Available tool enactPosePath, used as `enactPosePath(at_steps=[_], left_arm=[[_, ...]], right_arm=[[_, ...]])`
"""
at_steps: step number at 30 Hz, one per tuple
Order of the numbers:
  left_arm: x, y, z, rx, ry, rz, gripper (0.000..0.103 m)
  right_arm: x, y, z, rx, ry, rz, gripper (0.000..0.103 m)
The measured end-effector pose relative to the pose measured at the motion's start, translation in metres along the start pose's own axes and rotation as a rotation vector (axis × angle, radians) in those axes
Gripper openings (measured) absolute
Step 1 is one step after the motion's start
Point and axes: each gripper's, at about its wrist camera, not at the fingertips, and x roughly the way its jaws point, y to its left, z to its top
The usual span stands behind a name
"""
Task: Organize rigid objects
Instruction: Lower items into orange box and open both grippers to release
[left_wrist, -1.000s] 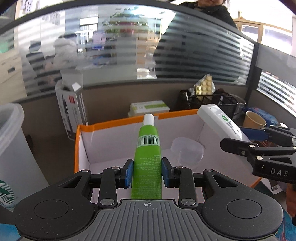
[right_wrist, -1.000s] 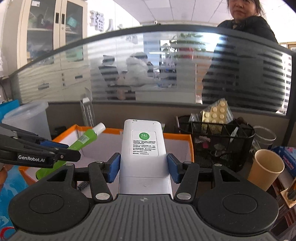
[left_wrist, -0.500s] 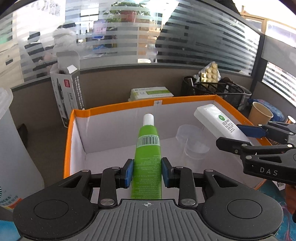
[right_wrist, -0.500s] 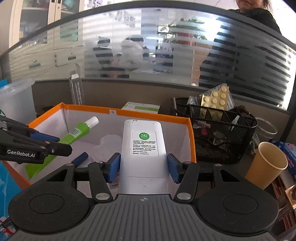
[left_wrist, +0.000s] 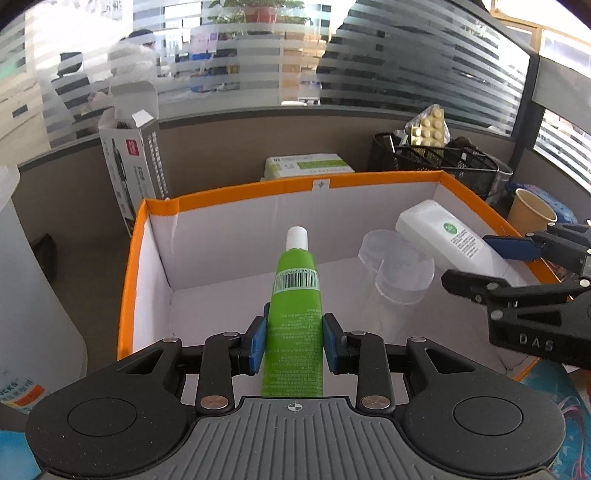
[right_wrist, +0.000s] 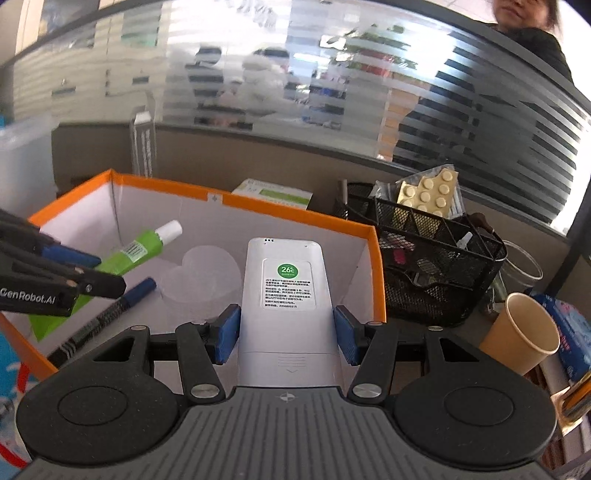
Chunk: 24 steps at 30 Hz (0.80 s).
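Tube and remote held over the box

Tube: the left gripper is clenched on its lower body, blue pads pressing both flat sides, white cap pointing ahead and down into the orange-rimmed box. It looks light and somewhat squashy, so a hold low on the crimped end is firmer than one near the middle, where it could give and slide.

The right gripper grasps the remote across its width near the battery cover, label side up, above the box's right half. Its hard, smooth plastic is stiff but probably slippery, and most of its length juts past the pads, so it may tip forward.

Clear lids and a marker already lie on the box floor; the lids seem thin and easily cracked.
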Motion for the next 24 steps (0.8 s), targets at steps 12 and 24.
enactPosePath(at_steps=[12, 24], left_arm=[[0.004, -0.004, -0.004, 0.019, 0.04, 0.001, 0.031], [0.011, -0.005, -0.008, 0.011, 0.067, 0.011, 0.031]], right_arm=[[0.018, 0.012, 0.011, -0.117, 0.124, 0.063, 0.051], [0.018, 0.016, 0.012, -0.181, 0.154, 0.06, 0.035]])
